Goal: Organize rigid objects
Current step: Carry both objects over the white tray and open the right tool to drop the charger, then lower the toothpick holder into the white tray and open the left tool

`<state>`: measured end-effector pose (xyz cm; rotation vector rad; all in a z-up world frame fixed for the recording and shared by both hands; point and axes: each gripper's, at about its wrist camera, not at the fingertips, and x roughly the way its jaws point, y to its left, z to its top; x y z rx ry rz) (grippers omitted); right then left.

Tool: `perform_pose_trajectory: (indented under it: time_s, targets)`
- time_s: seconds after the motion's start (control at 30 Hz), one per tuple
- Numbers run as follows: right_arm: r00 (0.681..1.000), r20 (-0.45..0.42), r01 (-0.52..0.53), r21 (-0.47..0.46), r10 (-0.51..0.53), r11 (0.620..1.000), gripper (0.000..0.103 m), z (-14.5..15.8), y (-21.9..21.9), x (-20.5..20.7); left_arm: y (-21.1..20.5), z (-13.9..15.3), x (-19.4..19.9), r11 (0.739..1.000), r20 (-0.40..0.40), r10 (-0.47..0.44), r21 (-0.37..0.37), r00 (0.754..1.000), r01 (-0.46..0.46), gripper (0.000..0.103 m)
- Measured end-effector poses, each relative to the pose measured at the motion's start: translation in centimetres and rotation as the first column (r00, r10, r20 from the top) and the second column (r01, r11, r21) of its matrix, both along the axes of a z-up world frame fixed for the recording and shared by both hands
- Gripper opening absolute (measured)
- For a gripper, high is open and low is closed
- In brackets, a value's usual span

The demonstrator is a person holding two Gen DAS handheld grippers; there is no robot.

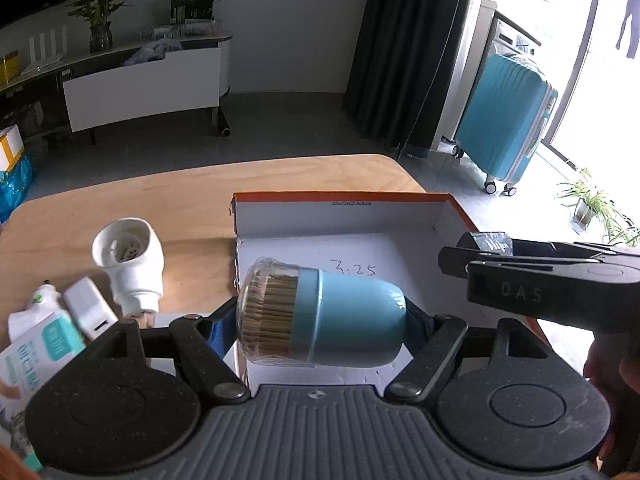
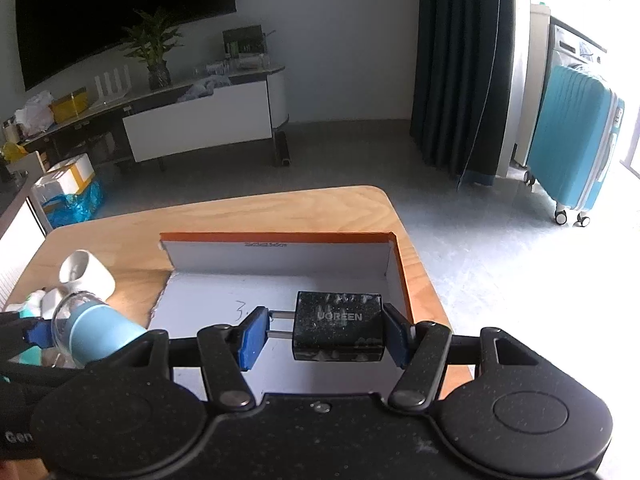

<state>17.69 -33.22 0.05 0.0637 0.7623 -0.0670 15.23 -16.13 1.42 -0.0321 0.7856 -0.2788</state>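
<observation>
Box (image 1: 400,208): on tabletop (image 1: 160,196), right side.
Adapter (image 1: 130,264): left of box.
Toothpick jar (image 1: 324,316): above box's left part.
Charger (image 2: 338,330): above box's right part.

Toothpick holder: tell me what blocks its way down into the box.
Nothing visible. The left tool holds the toothpick holder on its side over bare box floor; the right tool with the black charger is off to the right.

This is a home living room. A large dark TV screen (image 2: 124,12) hangs on the wall at ten o'clock, above a low media cabinet (image 2: 200,120) carrying a potted plant (image 2: 154,52). A dark curtain (image 2: 460,68) hangs at one o'clock, with a washing machine (image 2: 576,46) and a teal suitcase (image 2: 572,140) at two o'clock. A wooden bench (image 2: 320,208) fills the foreground over grey flooring (image 2: 340,152).
</observation>
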Motion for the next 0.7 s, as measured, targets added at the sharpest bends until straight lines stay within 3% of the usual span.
perform_pose_trajectory:
  time_s: [0.2,0.3,0.57,0.7]
  targets:
    - [1.0,-0.025,-0.003,-0.006,0.003,1.0,0.074,-0.9,-0.4,2.8,-0.9,-0.5,1.6,1.0,-0.014,-0.008,0.002,1.0,0.008,0.08]
    - [0.999,0.031,0.01,-0.005,-0.01,1.0,0.079,-0.5,-0.9,3.0,-1.2,-0.8,2.2,1.0,-0.023,-0.005,-0.003,1.0,0.005,0.08]
    - [0.988,0.129,0.09,-0.001,-0.089,0.996,0.079,2.2,-3.2,-0.5,-2.4,-1.1,3.0,0.997,-0.04,-0.055,-0.049,0.998,0.053,0.081]
    - [0.983,0.156,0.103,-0.008,-0.1,0.995,0.079,3.4,-3.7,-2.5,-3.3,-0.4,2.5,0.992,-0.021,-0.094,-0.087,0.995,0.092,0.096]
